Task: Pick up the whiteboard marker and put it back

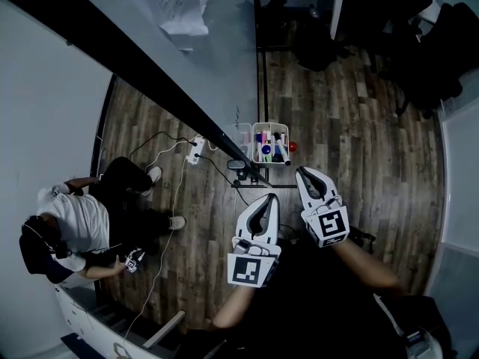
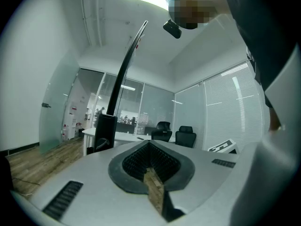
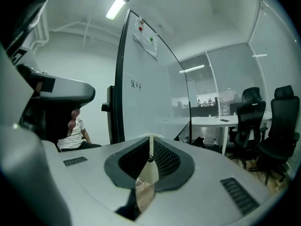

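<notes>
Several whiteboard markers (image 1: 268,145) stand in a small white basket (image 1: 270,128) hung at the foot of the whiteboard (image 1: 150,73). I cannot tell which of them the task means. My left gripper (image 1: 270,199) is held below the basket, shut and empty. Just right of it, my right gripper (image 1: 302,173) points at the basket's right side, also shut and empty. In the left gripper view the left gripper (image 2: 149,143) has its jaws pressed together. In the right gripper view the right gripper (image 3: 150,138) also has its jaws together and faces the whiteboard (image 3: 146,79).
A person (image 1: 71,226) sits on the wooden floor at the left. A power strip (image 1: 196,149) with trailing cables lies by the board's foot. Dark office chairs (image 1: 419,43) stand at the upper right. A small red object (image 1: 292,146) lies beside the basket.
</notes>
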A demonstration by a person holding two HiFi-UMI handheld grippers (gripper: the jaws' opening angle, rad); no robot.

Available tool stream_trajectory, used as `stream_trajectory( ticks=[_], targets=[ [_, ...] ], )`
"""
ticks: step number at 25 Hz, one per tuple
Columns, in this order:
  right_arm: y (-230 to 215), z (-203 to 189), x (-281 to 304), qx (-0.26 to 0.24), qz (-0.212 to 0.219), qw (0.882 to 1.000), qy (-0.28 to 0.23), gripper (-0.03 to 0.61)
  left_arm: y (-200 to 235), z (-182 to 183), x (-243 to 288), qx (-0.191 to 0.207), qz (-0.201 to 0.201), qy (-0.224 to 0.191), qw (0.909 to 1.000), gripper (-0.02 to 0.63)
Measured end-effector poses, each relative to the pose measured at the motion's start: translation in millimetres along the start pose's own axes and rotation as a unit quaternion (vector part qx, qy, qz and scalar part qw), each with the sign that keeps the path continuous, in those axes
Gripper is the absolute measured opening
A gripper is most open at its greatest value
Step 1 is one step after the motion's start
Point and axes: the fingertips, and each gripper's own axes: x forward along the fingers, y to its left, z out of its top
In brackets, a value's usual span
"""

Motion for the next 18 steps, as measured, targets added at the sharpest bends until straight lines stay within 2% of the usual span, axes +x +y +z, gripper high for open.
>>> stream_trajectory(
  ticks=[8,14,18],
  targets=[
    [-3.7,-16.5,19.8,0.004,0.008,1.0,0.018,0.025,5.3,-9.9,10.4,-0.003,0.001,0.016,0.9999,0.003],
    [3.9,-29.0,37.0,0.008,0.027,0.999,0.045,0.096,9.6,-18.0,11.9,-0.018,0.009,0.032,0.9993,0.003],
    [9.3,-36.5,44.5,0.008,0.038,0.997,0.06,0.117,13.4,-14.4,14.1,-0.001,0.01,0.026,0.9996,0.003]
  ],
)
